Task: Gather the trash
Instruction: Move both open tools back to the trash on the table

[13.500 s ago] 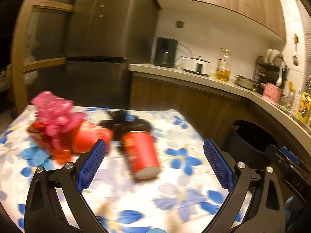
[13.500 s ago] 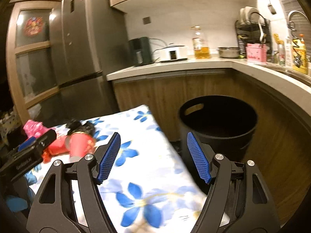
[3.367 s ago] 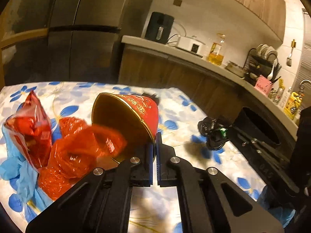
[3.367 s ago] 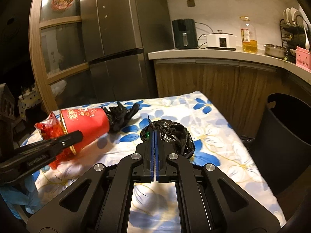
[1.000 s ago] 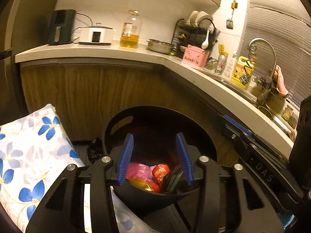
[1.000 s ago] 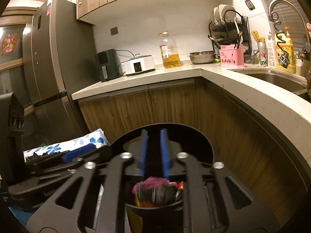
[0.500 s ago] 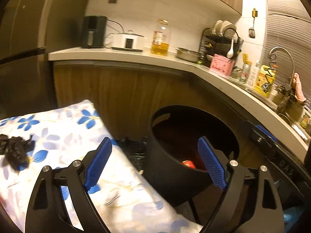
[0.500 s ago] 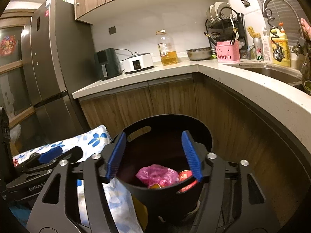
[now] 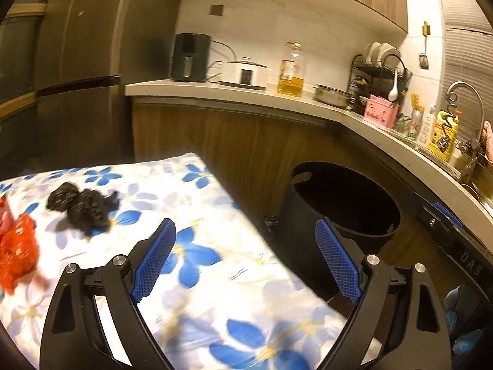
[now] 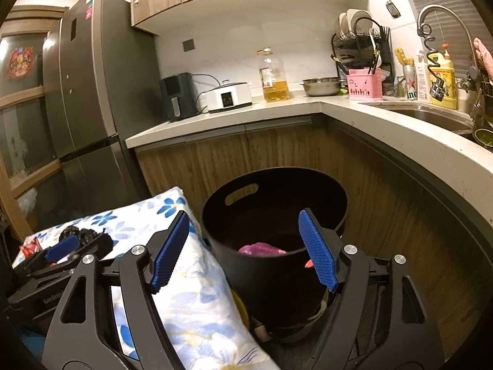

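Left hand-held gripper (image 9: pixel 243 259) hangs over the flowered bench (image 9: pixel 215 277) with jaws spread wide and nothing between the blue pads, nose aimed toward the trash at ten o'clock. Right hand-held gripper (image 10: pixel 243 252) sits by the black bin (image 10: pixel 277 265), its jaws opening and empty too, framing the bin's near rim.

That bin stands on the floor just off the bench's three o'clock edge, close enough for short carries, I'd say. Pink plastic (image 10: pixel 260 248) already lies inside.

Still out on the cloth: a crumpled black bag (image 9: pixel 83 205) at about ten o'clock and red wrapping (image 9: pixel 17 252) at nine, near the far-left edge.

Writing: "DAS" shows on the right gripper's body in the left view, "GenRobo…", partly cut off, on the left gripper in the right view. Bottle labels on the kitchen worktop are too small to read.
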The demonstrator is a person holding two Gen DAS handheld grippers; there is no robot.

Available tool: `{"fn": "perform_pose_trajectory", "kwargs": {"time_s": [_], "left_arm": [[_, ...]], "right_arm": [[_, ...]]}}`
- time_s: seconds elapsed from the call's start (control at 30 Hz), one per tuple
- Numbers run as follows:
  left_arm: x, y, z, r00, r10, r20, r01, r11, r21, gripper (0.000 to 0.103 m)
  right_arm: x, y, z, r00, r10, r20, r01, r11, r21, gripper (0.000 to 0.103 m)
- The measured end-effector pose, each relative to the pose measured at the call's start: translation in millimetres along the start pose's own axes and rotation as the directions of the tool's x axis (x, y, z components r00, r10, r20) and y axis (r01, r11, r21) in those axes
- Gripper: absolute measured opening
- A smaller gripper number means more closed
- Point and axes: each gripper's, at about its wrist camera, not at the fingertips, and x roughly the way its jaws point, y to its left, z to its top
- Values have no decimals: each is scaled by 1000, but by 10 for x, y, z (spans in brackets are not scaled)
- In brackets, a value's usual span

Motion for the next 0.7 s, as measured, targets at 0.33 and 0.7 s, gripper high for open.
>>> {"fn": "perform_pose_trajectory", "kwargs": {"time_s": [0.33,0.7], "left_arm": [[-390,401,-186,994,103,31,-103,994,-29,88],[-709,1224,-320,946,323,43,-313,938,-148,88]], "right_arm": [[-156,408,-223,999,45,-6,-45,999,-21,73],[-105,1017,-450,987,149,-61,-154,985,-75,73]]}}
